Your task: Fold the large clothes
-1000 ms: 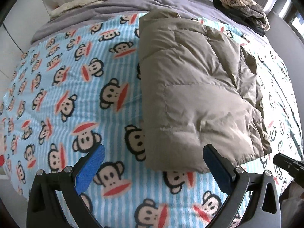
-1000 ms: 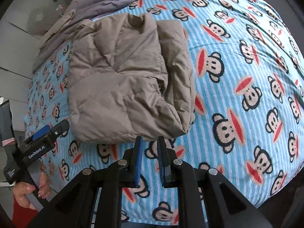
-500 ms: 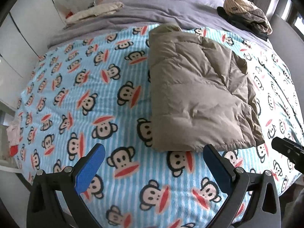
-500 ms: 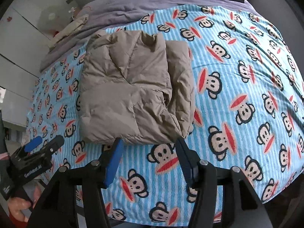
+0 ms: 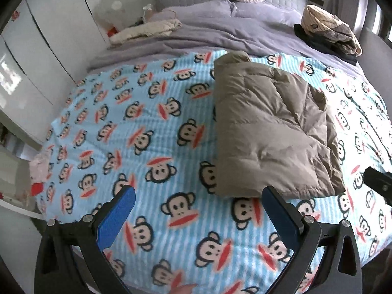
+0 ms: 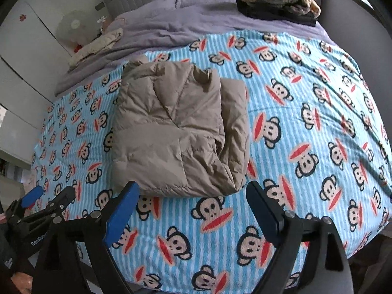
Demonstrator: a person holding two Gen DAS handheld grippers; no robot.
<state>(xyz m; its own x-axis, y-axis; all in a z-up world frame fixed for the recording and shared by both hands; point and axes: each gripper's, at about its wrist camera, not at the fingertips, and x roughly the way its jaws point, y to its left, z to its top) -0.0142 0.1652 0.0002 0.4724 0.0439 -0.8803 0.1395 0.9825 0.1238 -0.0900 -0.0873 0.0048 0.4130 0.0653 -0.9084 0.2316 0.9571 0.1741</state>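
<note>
A beige puffer jacket [image 5: 267,127] lies folded into a thick rectangle on the blue monkey-print blanket [image 5: 137,132]; it also shows in the right wrist view [image 6: 176,132]. My left gripper [image 5: 198,203] is open and empty, held above the blanket near the jacket's near edge. My right gripper [image 6: 193,203] is open and empty, just in front of the jacket's near edge. The left gripper [image 6: 46,201] shows at the lower left of the right wrist view.
A grey duvet [image 5: 220,31] covers the head of the bed. A pile of folded clothes [image 5: 328,31] lies at the back right, a cream garment [image 5: 147,30] at the back left. White wardrobe doors [image 5: 36,49] stand left of the bed.
Both grippers pulled back and up from the jacket, so more of the bed shows. The right gripper went from shut to wide open. The jacket stayed folded in place.
</note>
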